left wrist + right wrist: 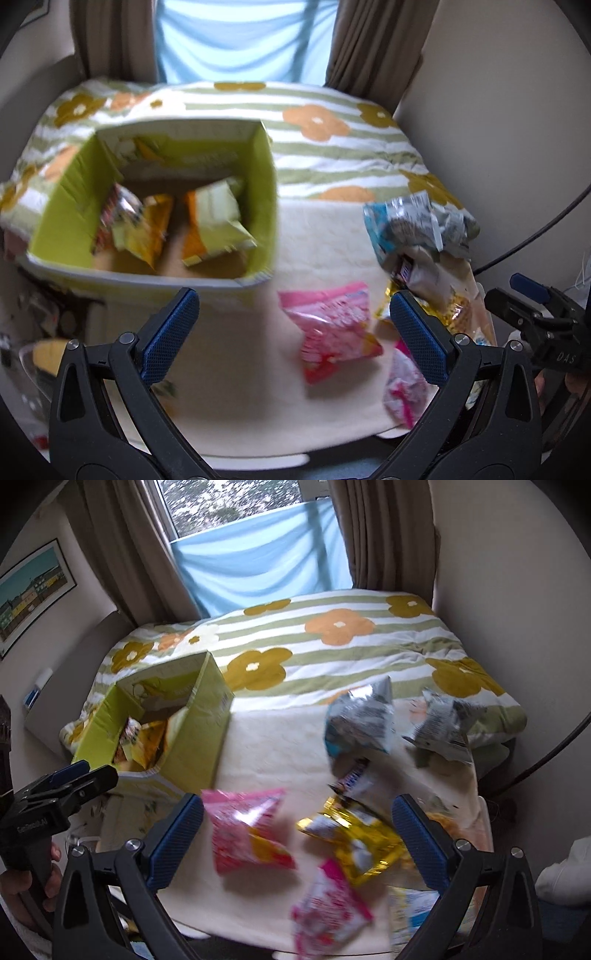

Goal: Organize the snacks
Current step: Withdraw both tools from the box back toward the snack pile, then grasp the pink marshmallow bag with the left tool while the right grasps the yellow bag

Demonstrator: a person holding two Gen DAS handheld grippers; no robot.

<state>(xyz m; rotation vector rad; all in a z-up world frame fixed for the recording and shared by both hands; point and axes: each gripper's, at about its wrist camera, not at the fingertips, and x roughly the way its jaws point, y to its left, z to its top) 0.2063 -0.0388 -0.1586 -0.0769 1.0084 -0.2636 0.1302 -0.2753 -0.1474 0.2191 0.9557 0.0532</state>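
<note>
1. Left gripper [294, 334]: hanging nearest the viewer w/ jaws spread wide and holding nothing; it is hovering just off the near-right corner of the green box [271, 206], landmark for all entries below.
2. Right gripper [297, 832]: also spread wide and empty, hovering well to the right of the box, over the loose snacks. In the right wrist view a hand [44, 878] is gripping the left tool's handle, at the box's near-left.
3. Pink packet [245, 830]: lying flat on the cream blanket [325, 236], near the box's near-right corner, approx. between the two grippers.
4. Second pink packet [328, 912]: lying nearer the viewer than item 3, further right of the box, close to the blanket's front edge.
5. Gold packet [358, 838]: lying right of item 3, well apart from the box; partly blurred.
6. Silver-blue bag [360, 720]: sitting further back, right of the box, w/ a crumpled silver bag [443, 727] beyond it to the right.
7. Box contents: several yellow/orange packets [147, 229] are already lying inside; exact count cannot be told (motion blur).
8. Floral duvet [332, 635]: spreading behind the box, up to the curtains [122, 554].
9. Step in hand (judgement): sorting is partway done, i.e. some snacks boxed, at least five still out. Both tools seem to be between picks.
10. Next move (judgement): lowering one gripper onto the pink packet nearest the box, closing on a crimped edge since flat film gives little to pinch, then carrying it over the box's right wall.
</note>
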